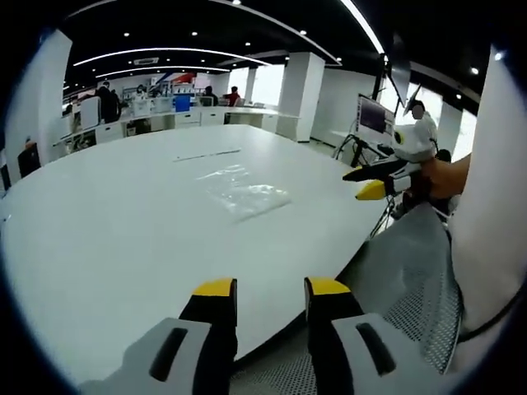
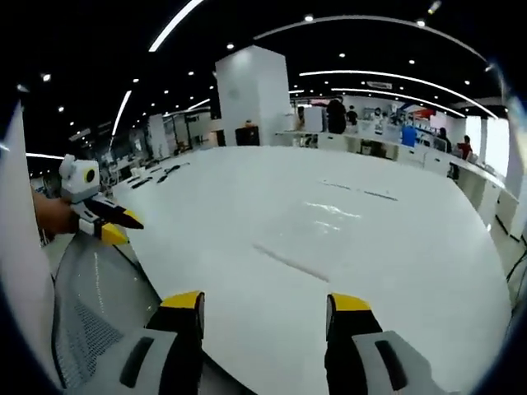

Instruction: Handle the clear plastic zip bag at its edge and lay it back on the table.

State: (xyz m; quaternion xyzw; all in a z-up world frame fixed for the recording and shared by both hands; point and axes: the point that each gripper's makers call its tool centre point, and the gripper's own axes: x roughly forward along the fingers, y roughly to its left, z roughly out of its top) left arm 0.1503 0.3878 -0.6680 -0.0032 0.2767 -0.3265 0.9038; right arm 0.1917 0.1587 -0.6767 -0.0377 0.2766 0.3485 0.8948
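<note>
The clear plastic zip bag (image 1: 244,192) lies flat on the white oval table (image 1: 107,239), a little past its middle. My left gripper (image 1: 272,288) hovers over the table's near edge, open, with nothing between its yellow-tipped jaws. In the left gripper view the right gripper (image 1: 356,184) comes in from the right, held by a hand off the table's edge and well short of the bag. In the right gripper view the bag (image 2: 317,232) lies ahead of my right gripper (image 2: 266,301), which is open and empty. The left gripper (image 2: 128,231) shows at the left there.
A grey mesh chair back (image 1: 412,280) stands between the two grippers at the table's edge. A thin dark strip (image 1: 206,155) lies on the table beyond the bag. Desks, a monitor (image 1: 372,115), a white pillar (image 2: 251,95) and people fill the background.
</note>
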